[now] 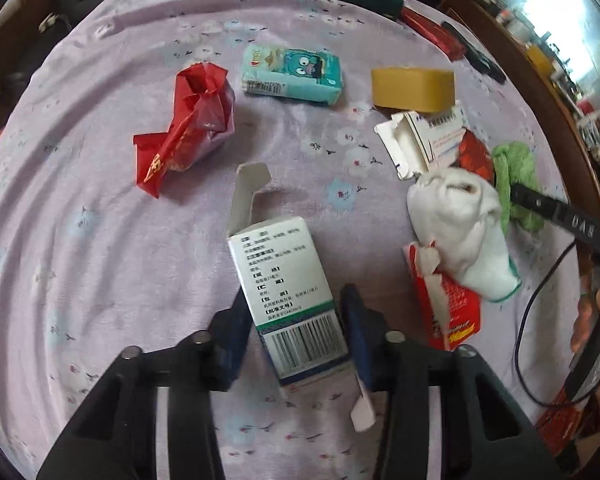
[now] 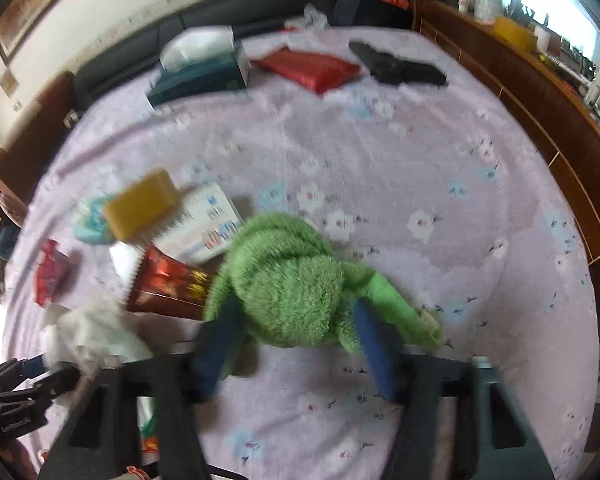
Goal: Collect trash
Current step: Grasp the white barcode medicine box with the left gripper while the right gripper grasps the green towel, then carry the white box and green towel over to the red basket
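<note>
Left tongs (image 1: pixel 296 340) straddle a white medicine box (image 1: pixel 288 300) lying on the table (image 1: pixel 100 240), which is covered with a lilac floral cloth. Both blue pads touch the box sides: the box is clamped. Its near face carries a barcode; the Chinese print above it is too small to read. Its far flap stands open.

Right tongs (image 2: pixel 296 340) are closed on a green fuzzy cloth (image 2: pixel 288 280), the blue pads pressed into its pile from either side. This view is blurred.

Just right of the medicine box lie a torn red packet (image 1: pixel 456 312) and a crumpled white cloth (image 1: pixel 456 220) resting partly on it. Beyond these lies an opened white carton (image 1: pixel 420 140) with a barcode and red and blue print, not legible. Left of centre lies a crumpled red wrapper (image 1: pixel 188 124) with gold lettering, unreadable.

Farther out are a teal tissue pack (image 1: pixel 294 74) printed with a cartoon face and a barcode, and a yellow block (image 1: pixel 414 88). At the far edge stand a dark green tissue box (image 2: pixel 200 72), a red pouch (image 2: pixel 308 66) and a black object (image 2: pixel 396 66).
</note>
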### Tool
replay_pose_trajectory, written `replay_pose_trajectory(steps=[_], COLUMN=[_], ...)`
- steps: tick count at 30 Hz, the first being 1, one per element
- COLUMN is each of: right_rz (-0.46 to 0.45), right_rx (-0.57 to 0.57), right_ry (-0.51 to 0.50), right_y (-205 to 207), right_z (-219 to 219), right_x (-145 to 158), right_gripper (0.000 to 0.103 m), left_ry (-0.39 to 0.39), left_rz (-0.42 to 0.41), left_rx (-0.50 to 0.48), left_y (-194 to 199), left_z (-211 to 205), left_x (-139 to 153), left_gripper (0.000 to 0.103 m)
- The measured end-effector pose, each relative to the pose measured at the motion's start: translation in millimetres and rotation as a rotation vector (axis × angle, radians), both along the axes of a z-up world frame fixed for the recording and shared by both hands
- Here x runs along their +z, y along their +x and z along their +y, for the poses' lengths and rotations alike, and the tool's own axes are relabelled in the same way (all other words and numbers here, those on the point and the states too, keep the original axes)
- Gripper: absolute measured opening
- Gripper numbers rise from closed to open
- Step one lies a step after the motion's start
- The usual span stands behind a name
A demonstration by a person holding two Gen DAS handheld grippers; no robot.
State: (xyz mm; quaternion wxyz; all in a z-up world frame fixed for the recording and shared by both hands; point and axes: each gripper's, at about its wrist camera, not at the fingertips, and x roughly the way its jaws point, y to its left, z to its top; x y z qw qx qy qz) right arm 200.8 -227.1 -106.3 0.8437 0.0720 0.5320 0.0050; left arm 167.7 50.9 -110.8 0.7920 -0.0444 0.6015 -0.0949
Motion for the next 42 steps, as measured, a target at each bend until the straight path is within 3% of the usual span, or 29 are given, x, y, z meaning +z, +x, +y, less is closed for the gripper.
replay_pose_trajectory(steps=[5, 13, 19, 27, 42], right_rz=[-0.025, -0.1, -0.142, -0.166, -0.211], right_rx=[-0.023, -0.023, -0.036, -0.09, -0.204], right_ry=[0.047, 0.108, 0.101, 0.087, 0.062], right_y=[-8.7, -54.9, -99.9, -155.4, -221.7], right_z=[-2.7, -8.2, -21.6, -53.2, -94.6], right_x=[7.3, 38.5, 56.1, 69.5, 94.1], right_gripper=[0.034, 0.033, 0.033, 0.033, 0.033], left_ry=[-0.03, -0.088, -0.102, -0.113, -0.12], left_rz=[-0.033, -0.099, -0.153, -0.168, -0.211], left_rx=[-0.037, -0.048, -0.144, -0.267, -0.422], left_y=[-10.6, -33.4, -58.4, -83.9, -105.8], left_z=[7.2, 9.5, -29.6, -85.8, -153.9], left_x=[8.4, 43.0, 67.8, 77.0, 95.1], left_gripper=[0.037, 0.037, 0.037, 0.037, 0.037])
